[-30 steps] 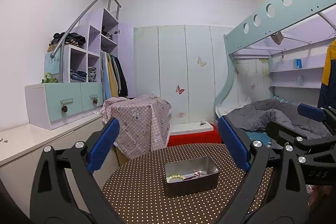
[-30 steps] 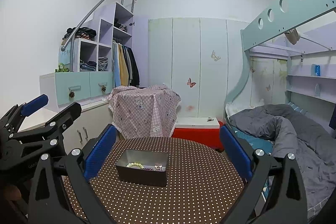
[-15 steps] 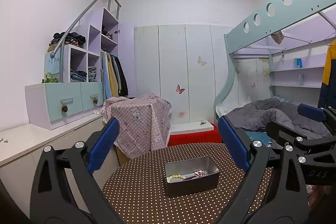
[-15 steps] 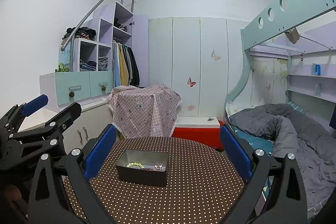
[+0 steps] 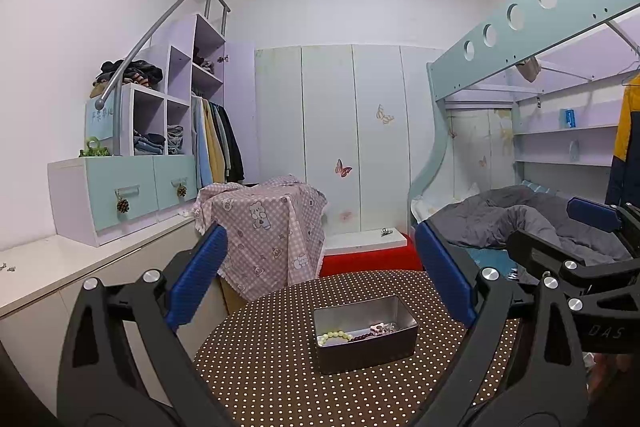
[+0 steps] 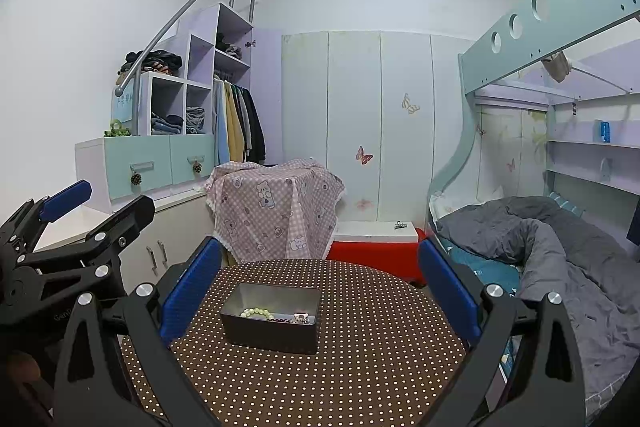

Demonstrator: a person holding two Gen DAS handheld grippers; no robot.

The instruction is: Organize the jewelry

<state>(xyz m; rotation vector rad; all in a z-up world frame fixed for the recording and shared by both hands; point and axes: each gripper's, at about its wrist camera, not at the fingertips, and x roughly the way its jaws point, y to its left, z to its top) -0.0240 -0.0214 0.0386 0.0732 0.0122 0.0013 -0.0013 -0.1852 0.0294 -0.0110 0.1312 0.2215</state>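
**Inspector A:** Against the frames from a second and half a second ago, we record no change. The rectangular grey metal tin (image 5: pixel 364 333) sits at the same spot in the lower centre of the left wrist view, and both tools hold the same stance.

**Inspector B:** Agreed. We note the left gripper (image 5: pixel 320 279) with its blue-padded jaws spread wide and nothing between them. The right gripper (image 6: pixel 318 277) stands likewise, parted and empty.

**Inspector A:** Location of the task item: the tin rests on the round table with the brown white-dotted cloth (image 5: pixel 280 379). In the left wrist view it lies below and between the two blue pads, nearer the right-hand one, apart from both. In the right wrist view the same tin (image 6: pixel 272 323) sits lower centre, just beside the left-hand pad in the frame, not touching it.

**Inspector B:** Contents: a pale green bead bracelet (image 5: pixel 334 337) at the tin's left, a dark red bead strand (image 5: pixel 362 335) in the middle, and a small pale trinket (image 5: pixel 382 327) to the right. We cannot tell what the trinket is.

**Inspector A:** The right tool also shows at the right edge of the left wrist view; the left tool shows at the left edge of the right wrist view.
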